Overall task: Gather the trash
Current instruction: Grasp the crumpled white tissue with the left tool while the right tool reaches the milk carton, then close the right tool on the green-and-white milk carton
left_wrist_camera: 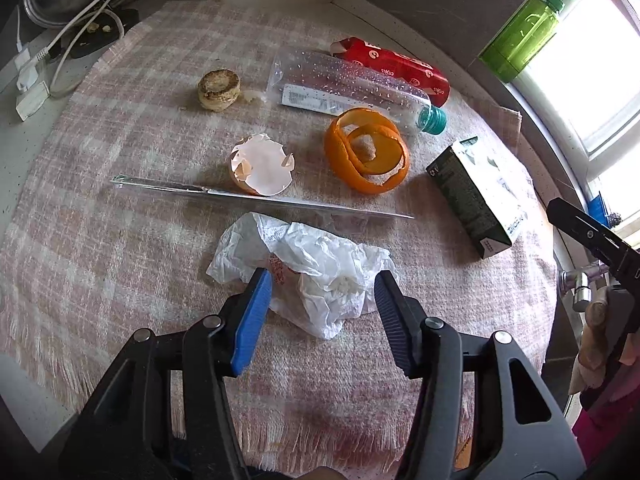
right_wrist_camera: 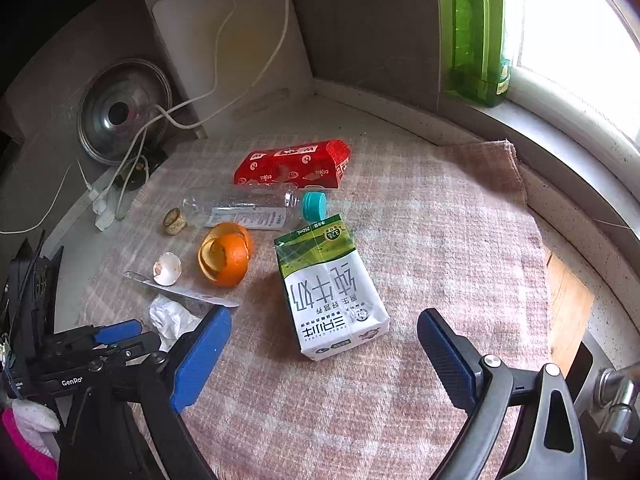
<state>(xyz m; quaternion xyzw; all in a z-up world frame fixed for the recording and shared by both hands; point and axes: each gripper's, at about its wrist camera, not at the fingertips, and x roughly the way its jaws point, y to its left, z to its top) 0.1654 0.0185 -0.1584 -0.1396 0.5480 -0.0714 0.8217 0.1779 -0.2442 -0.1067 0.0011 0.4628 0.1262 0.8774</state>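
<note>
Nothing appears to be collected yet: every piece of trash is seen lying on the checked cloth (left_wrist_camera: 120,240) that covers the table (right_wrist_camera: 580,216), and no bin or bag is shown in either view. The left gripper (left_wrist_camera: 323,298) is held released, its jaws spread to either side of the crumpled paper wrapper (left_wrist_camera: 312,276) near the front edge of the cloth; whether the pads touch the paper cannot be told. The right gripper (right_wrist_camera: 324,352) is likewise held wide apart and empty, aimed at the milk carton (right_wrist_camera: 332,300) lying flat toward the right edge. Beyond them, a clear plastic strip (left_wrist_camera: 260,200), a broken eggshell (left_wrist_camera: 262,168), a coil of orange peel (left_wrist_camera: 366,156), a capped plastic bottle (left_wrist_camera: 348,88), a red carton (left_wrist_camera: 396,68) and a small browned round scrap (left_wrist_camera: 219,90) are left untouched toward the back. The wrapper is judged to be the first pickup, so the whole task is still to be done
</note>
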